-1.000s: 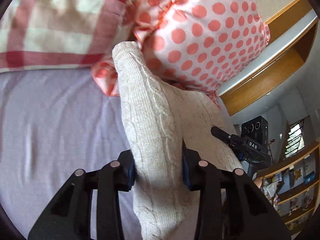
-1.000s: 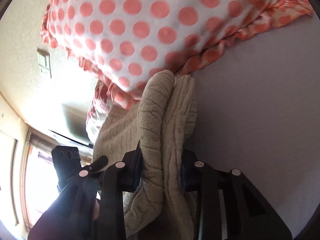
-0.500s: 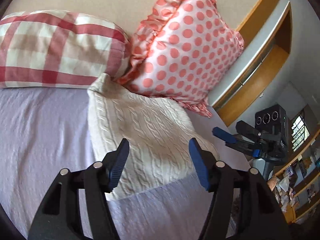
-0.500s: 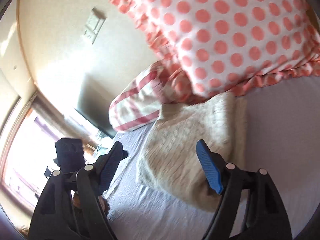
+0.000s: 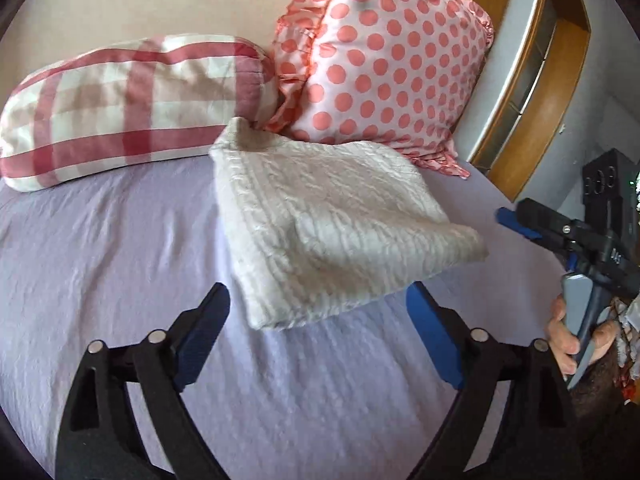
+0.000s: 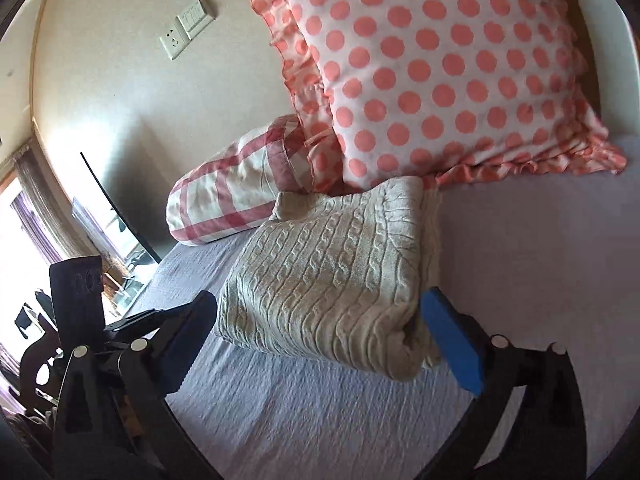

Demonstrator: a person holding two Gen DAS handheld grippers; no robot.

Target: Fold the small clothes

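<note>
**A:** How do your jaws stand?

**B:** Both pairs are spread wide and hold nothing. My left gripper [image 5: 316, 320] hovers above the lilac bedsheet [image 5: 100, 248], its blue pads on either side of the near corner of the folded cream cable-knit sweater [image 5: 320, 232], not touching it. My right gripper [image 6: 320, 328] frames the sweater's [image 6: 328, 280] thick folded edge the same way; its right pad [image 6: 452, 344] sits just beside the knit, and I cannot tell whether they touch.

**A:** Where does the sweater lie?

**B:** Flat on the sheet, folded into a rough rectangle. Its far edge meets the polka-dot pillow [image 6: 440, 72] and the red checked pillow [image 6: 232, 200], which lean at the wall.

**A:** And the room around it?

**B:** Bare sheet [image 6: 540, 240] runs right of the sweater, left of it, and toward me. In the left view, the bed's right edge lies near a wooden frame [image 5: 560, 80].
</note>
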